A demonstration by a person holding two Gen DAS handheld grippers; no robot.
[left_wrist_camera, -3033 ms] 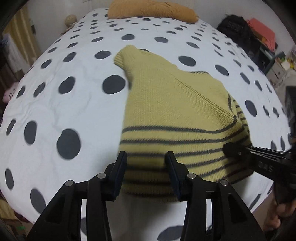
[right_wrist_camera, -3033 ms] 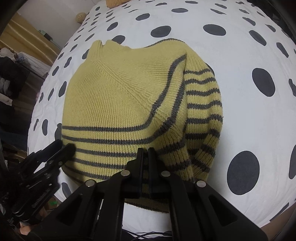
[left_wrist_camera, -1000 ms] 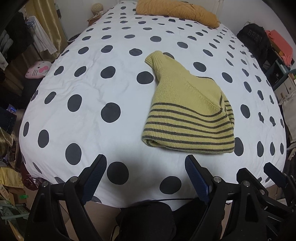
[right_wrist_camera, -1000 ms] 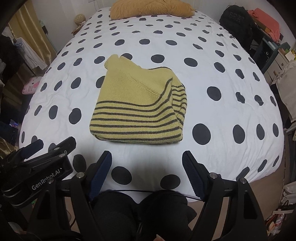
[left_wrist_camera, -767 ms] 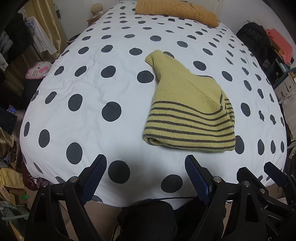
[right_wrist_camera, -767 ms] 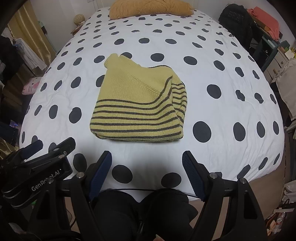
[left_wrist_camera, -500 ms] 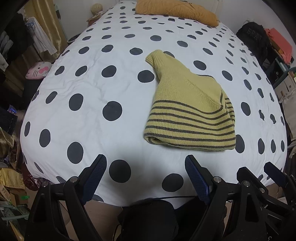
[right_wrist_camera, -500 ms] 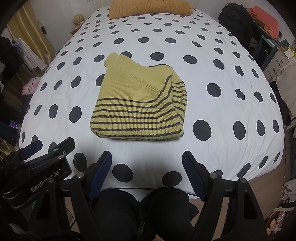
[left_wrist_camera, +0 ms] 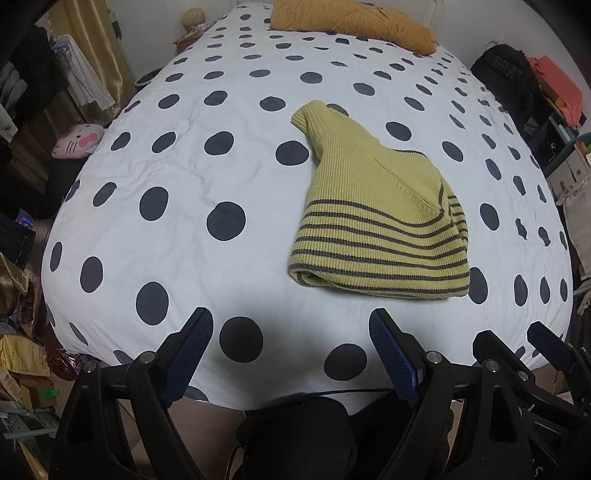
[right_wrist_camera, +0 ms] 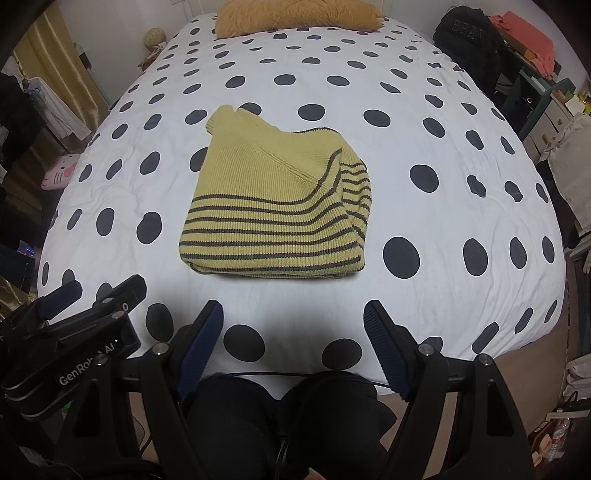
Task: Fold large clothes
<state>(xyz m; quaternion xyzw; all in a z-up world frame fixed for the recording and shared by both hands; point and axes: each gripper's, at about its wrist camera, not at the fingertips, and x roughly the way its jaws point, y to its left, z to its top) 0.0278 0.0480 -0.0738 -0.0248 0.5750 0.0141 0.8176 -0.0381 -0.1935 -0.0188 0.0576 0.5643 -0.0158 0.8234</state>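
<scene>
Two claws hang over the near edge of the bed [left_wrist_camera: 177,192], both spread wide with nothing between their blue pads. The left claw [left_wrist_camera: 291,354] sits above bare polka-dot cover, and the right claw [right_wrist_camera: 293,345] is just beside it, its neighbour's black frame showing at the left of the right wrist view. The folded yellow sweater [right_wrist_camera: 273,210] with dark stripes lies flat on the white duvet, well apart from both claws, a ribbed cuff or collar sticking out at its far left corner. Its striped hem faces the near edge. An orange-brown pillow [right_wrist_camera: 295,14] rests at the head of the bed. A pink cat plush [left_wrist_camera: 75,140] lies off the left side, and a black backpack [right_wrist_camera: 465,40] stands to the right. The person's dark-clad knees [right_wrist_camera: 288,417] show below the right claw.
</scene>
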